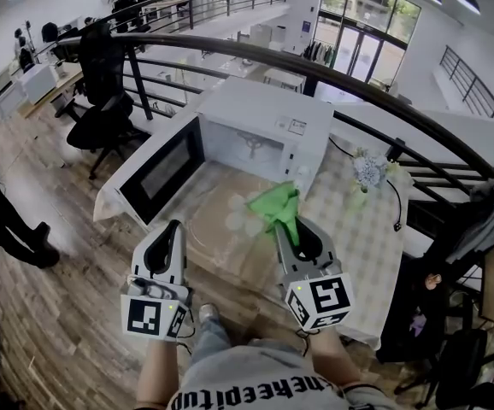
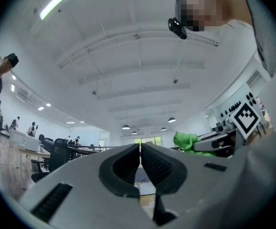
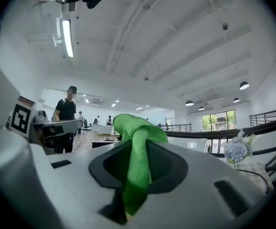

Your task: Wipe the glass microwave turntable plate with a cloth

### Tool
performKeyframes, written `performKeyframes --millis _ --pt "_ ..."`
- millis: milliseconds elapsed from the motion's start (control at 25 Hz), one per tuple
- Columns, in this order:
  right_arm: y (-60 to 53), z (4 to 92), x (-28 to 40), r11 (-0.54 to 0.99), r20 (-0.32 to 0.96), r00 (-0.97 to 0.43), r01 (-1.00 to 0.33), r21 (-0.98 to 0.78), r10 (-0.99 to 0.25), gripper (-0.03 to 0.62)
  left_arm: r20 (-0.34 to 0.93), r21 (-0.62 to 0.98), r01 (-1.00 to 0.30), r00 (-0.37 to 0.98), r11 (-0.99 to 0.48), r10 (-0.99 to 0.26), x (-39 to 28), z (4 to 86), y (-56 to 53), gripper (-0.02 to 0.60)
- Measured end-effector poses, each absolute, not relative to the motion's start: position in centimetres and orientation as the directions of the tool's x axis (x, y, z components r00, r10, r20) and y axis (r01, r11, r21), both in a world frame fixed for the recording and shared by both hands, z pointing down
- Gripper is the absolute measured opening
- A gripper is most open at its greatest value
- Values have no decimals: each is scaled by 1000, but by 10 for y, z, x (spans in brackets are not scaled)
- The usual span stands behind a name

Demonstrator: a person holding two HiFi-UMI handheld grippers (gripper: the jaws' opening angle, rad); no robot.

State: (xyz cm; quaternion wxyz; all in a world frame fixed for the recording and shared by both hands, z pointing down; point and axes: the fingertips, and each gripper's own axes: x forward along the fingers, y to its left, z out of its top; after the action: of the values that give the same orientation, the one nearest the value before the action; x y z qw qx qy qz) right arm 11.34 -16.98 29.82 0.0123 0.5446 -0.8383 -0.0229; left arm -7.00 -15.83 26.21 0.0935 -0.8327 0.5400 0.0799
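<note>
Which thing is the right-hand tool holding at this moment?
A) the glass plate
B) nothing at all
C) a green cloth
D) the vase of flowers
C: the right gripper has its jaws shut on the green cloth, a fold of which sticks up between them.

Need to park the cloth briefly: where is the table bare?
Barest: the checked tablecloth right of the right gripper holding the green cloth, between the flower vase and the near edge. Crowded: before the microwave, with its open door and the faint glass plate.
</note>
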Motion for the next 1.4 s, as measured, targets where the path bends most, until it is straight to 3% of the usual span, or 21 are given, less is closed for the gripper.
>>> performKeyframes --millis 1400 --pt "-159 282 106 404 -73 -410 -911 85 -909 78 -234 -73 -915 402 -396 -885 -74 259 -155 11"
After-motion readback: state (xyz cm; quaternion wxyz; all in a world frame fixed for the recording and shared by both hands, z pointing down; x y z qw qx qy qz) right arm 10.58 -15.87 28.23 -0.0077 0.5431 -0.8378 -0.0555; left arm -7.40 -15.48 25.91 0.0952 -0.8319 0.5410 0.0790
